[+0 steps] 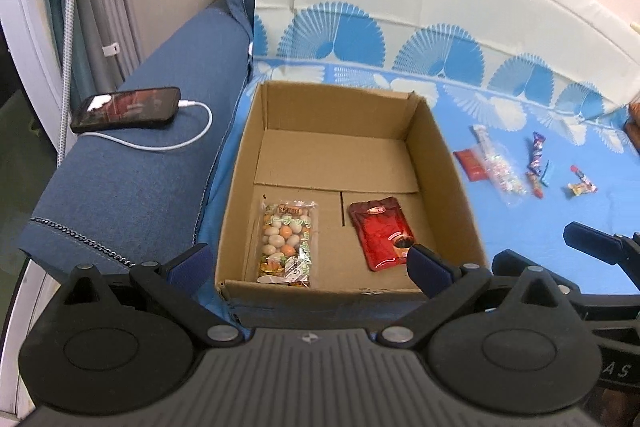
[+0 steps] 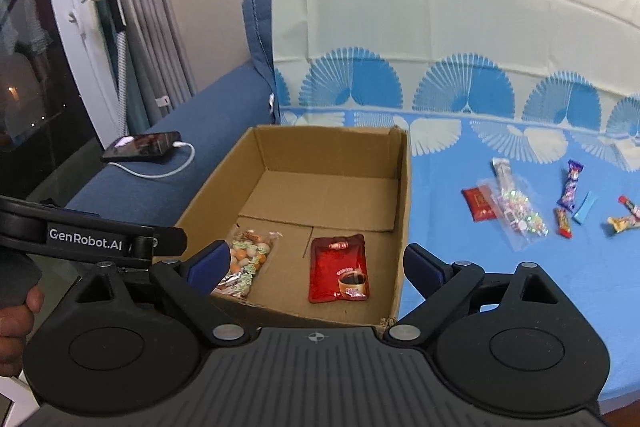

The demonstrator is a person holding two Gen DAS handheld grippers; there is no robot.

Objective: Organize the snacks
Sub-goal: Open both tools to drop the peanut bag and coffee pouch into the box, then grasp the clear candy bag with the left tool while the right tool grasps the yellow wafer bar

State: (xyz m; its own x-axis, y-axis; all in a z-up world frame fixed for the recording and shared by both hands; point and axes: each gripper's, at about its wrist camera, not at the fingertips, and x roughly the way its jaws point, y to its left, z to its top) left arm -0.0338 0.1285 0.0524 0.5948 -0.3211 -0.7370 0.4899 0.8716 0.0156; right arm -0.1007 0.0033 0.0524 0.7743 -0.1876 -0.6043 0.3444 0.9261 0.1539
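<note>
Between and just beyond the spread fingers of the left gripper point(image 1: 308, 261), a nut packet point(image 1: 289, 243) and a red pouch point(image 1: 383, 235) are lying side by side on the floor of a box point(image 1: 448, 163). Past the right gripper point(image 2: 310, 267), whose fingers are likewise standing wide with nothing pinched, loose snacks point(image 2: 520, 211) are lying on a blue sheet point(image 2: 460, 259), well off to the right of its right finger point(image 2: 424, 269), while a phone point(image 1: 126, 108) is sitting on the armrest point(image 1: 132, 187) left of the box.
</note>
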